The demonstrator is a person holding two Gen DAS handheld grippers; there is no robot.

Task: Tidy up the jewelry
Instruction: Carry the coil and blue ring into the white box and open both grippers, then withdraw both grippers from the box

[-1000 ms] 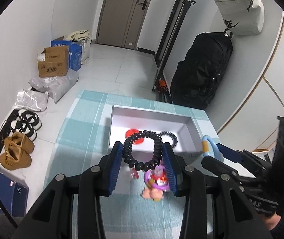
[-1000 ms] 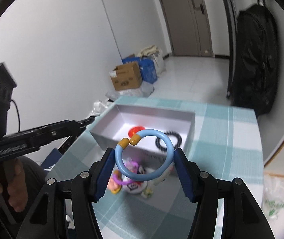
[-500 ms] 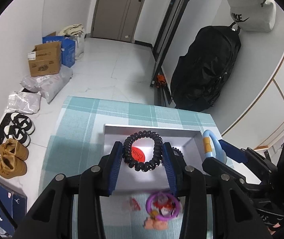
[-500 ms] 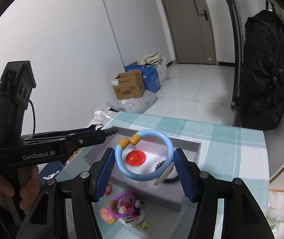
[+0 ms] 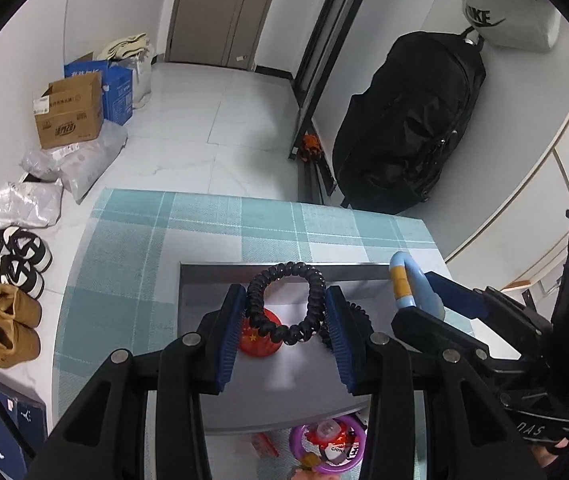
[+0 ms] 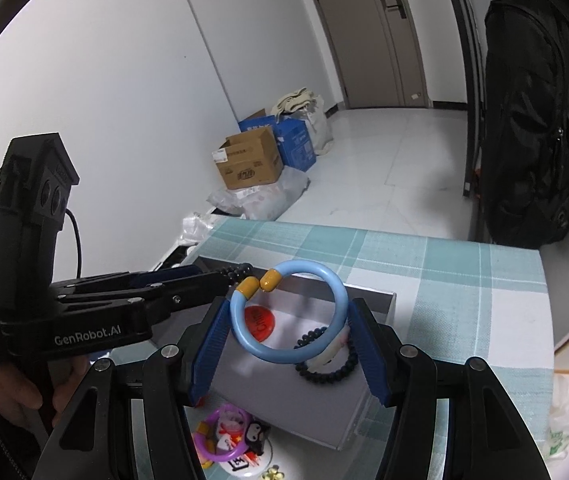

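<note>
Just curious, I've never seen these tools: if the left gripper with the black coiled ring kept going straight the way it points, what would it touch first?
Probably the floor of the grey box near the red badge; left gripper holds the black coil ring above it. Depth is uncertain.

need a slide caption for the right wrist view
Right gripper holds a blue bangle above the grey box; left gripper alongside.

The left gripper (image 5: 287, 314) holds a black coil hair tie (image 5: 284, 304) between its blue pads, above the grey box (image 5: 204, 280). A red round badge (image 5: 258, 338) lies inside the box near its left wall. The right gripper (image 5: 424, 292) holds a light blue bangle (image 5: 412, 286) over the box's right edge. A purple ring (image 5: 326, 446) lies on the checked cloth (image 5: 124, 240) before the box's near edge.
</note>
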